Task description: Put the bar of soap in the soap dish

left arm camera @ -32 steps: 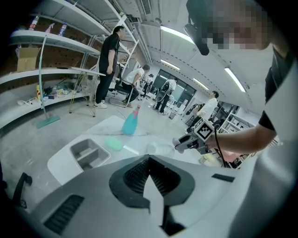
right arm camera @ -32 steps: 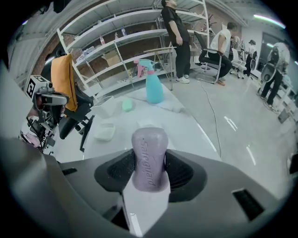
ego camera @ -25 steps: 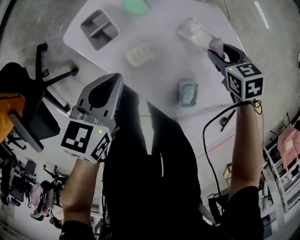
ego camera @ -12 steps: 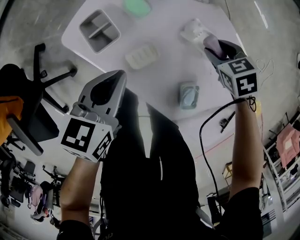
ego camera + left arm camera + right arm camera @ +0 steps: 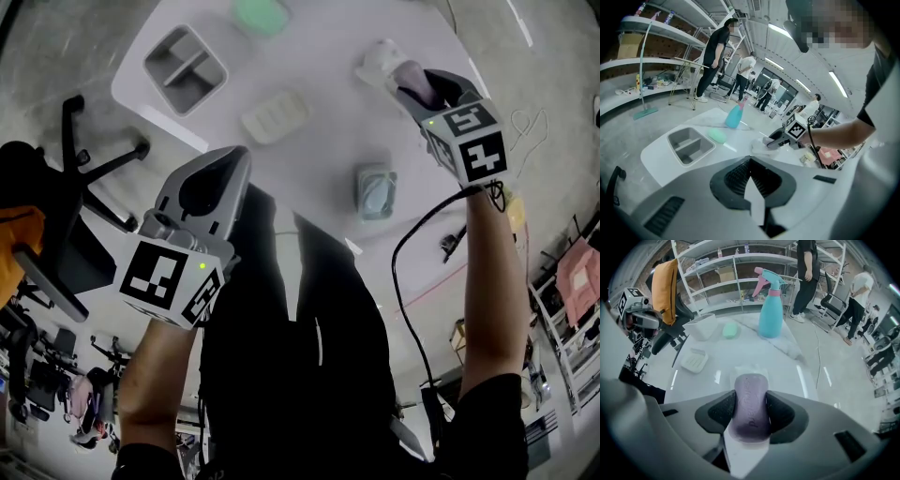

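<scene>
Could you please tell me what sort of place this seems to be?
Probably a lab or workshop: open metal shelving along the wall, a bare concrete floor, and a white worktable beside a wheeled office chair.

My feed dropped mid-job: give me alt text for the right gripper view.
The right gripper has its jaws shut on a rounded lilac bar of soap over a white table. A white dish lies just beyond it, a teal plastic spray bottle farther back.

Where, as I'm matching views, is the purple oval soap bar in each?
Head view: purple oval soap bar upper right, in the right tool.
Left gripper view: not discernible.
Right gripper view: centre, clamped between jaws.
Shared landmark: mint-green oval bar on the white table.
</scene>
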`<state>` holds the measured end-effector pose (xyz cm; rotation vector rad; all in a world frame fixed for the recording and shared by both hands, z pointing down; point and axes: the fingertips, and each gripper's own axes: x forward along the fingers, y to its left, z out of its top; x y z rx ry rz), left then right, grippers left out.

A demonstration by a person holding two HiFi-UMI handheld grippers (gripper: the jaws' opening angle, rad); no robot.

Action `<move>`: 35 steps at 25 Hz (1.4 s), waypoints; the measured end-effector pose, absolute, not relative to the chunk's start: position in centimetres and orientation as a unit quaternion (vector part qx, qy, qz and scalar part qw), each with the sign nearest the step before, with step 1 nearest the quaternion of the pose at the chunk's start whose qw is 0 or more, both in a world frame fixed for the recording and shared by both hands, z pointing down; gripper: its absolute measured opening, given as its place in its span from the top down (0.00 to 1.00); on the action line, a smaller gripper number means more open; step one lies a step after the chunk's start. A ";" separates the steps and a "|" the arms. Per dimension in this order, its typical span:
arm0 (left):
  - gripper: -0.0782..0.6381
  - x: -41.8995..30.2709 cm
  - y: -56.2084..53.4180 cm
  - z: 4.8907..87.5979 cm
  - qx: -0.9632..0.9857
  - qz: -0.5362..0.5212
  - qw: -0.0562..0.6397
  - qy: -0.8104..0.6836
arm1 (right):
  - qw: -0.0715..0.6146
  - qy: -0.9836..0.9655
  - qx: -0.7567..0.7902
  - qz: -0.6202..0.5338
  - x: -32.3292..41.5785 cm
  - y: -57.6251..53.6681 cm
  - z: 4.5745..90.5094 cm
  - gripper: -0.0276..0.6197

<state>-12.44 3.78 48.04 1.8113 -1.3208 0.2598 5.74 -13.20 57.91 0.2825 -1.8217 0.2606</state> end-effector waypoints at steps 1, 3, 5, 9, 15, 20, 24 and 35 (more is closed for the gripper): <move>0.88 -12.6 3.8 48.2 0.725 0.105 0.429 -0.528 | 0.598 -0.784 0.122 0.111 5.7 -13.2 57.9 0.63; 0.88 -12.8 4.0 48.4 0.724 0.107 0.431 -0.527 | 0.609 -0.779 0.116 0.101 5.6 -13.1 57.8 0.63; 0.88 -13.0 4.0 48.4 0.725 0.108 0.432 -0.526 | 0.628 -0.767 0.100 0.082 5.8 -12.7 57.5 0.63; 0.88 -13.2 3.7 48.4 0.728 0.108 0.431 -0.523 | 0.670 -0.735 0.071 0.078 6.8 -12.1 56.7 0.63; 0.88 -13.3 3.6 48.1 0.730 0.105 0.429 -0.522 | 0.695 -0.711 0.056 0.094 6.9 -11.8 57.9 0.63; 0.88 -13.1 3.8 48.3 0.732 0.108 0.428 -0.519 | 0.688 -0.718 0.064 0.088 6.5 -12.2 58.2 0.62; 0.88 -13.0 4.1 48.9 0.731 0.109 0.430 -0.518 | 0.671 -0.730 0.083 0.102 6.5 -12.4 58.1 0.62; 0.88 -11.8 4.3 47.3 0.742 0.110 0.418 -0.512 | 0.558 -0.798 0.196 0.121 7.5 -12.2 52.2 0.75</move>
